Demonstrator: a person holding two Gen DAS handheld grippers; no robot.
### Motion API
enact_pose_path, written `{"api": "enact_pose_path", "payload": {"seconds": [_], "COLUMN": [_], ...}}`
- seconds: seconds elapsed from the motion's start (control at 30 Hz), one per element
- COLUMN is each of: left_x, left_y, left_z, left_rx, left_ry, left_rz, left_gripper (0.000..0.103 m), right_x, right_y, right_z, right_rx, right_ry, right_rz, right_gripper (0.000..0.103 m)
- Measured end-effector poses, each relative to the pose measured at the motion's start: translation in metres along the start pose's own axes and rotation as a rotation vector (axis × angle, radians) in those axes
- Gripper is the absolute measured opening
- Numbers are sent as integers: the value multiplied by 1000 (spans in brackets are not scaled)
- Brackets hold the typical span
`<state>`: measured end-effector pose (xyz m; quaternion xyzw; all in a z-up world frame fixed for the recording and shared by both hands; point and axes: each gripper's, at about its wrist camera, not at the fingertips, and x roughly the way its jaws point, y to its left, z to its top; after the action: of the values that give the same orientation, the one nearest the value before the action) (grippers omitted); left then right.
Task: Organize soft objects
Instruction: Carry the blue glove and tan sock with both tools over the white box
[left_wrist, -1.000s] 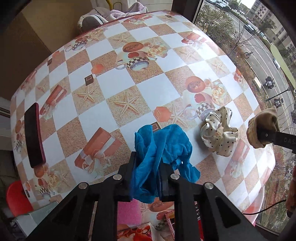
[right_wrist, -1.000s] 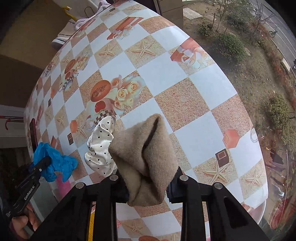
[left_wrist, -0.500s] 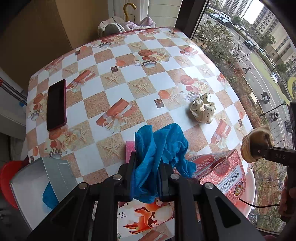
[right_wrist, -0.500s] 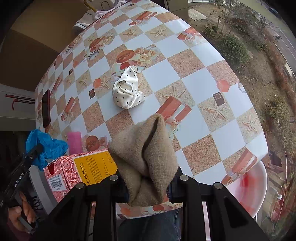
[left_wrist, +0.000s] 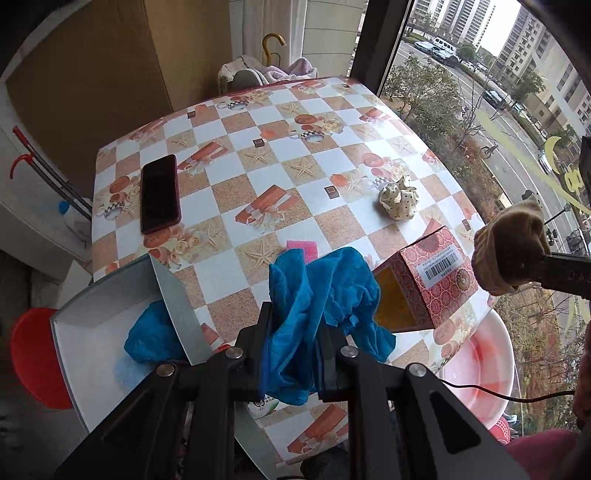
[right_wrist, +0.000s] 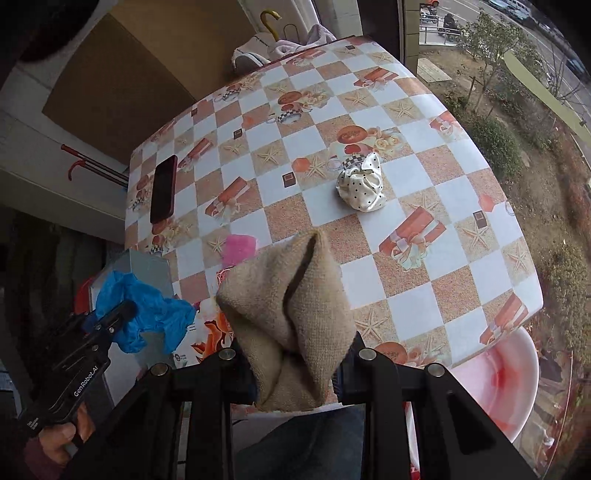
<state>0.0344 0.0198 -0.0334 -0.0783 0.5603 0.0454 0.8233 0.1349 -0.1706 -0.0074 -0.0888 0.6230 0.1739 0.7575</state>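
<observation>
While my left gripper is clamping the blue cloth above the table's near edge, its length is hanging downward; my right gripper is pinching the tan cloth, fold pointing up, its lower end cut off behind the fingers.

The counter has a checkered cloth with starfish and gift prints. A dark phone lies flat near its left edge. Well to the right of the phone sits a cream dotted scrunchie. Nearer than the phone, a pink sponge lies on the counter, and just right of it stands a red patterned box.
</observation>
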Motion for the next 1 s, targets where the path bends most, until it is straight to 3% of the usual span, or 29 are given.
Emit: {"api": "enact_pose_path", "payload": {"seconds": [0.4, 1.0], "left_x": [-19, -38], "left_y": [42, 109], "left_z": [-48, -117], "left_rx": [-125, -406], "left_ry": [2, -4], "left_rz": [51, 130], "left_gripper": [20, 20], "right_x": [2, 38], "right_y": [79, 190], "right_z": [-17, -46], "right_rx": [-197, -543], "right_ry": [15, 144], "right_rz": [29, 67], "right_gripper": [30, 30]}}
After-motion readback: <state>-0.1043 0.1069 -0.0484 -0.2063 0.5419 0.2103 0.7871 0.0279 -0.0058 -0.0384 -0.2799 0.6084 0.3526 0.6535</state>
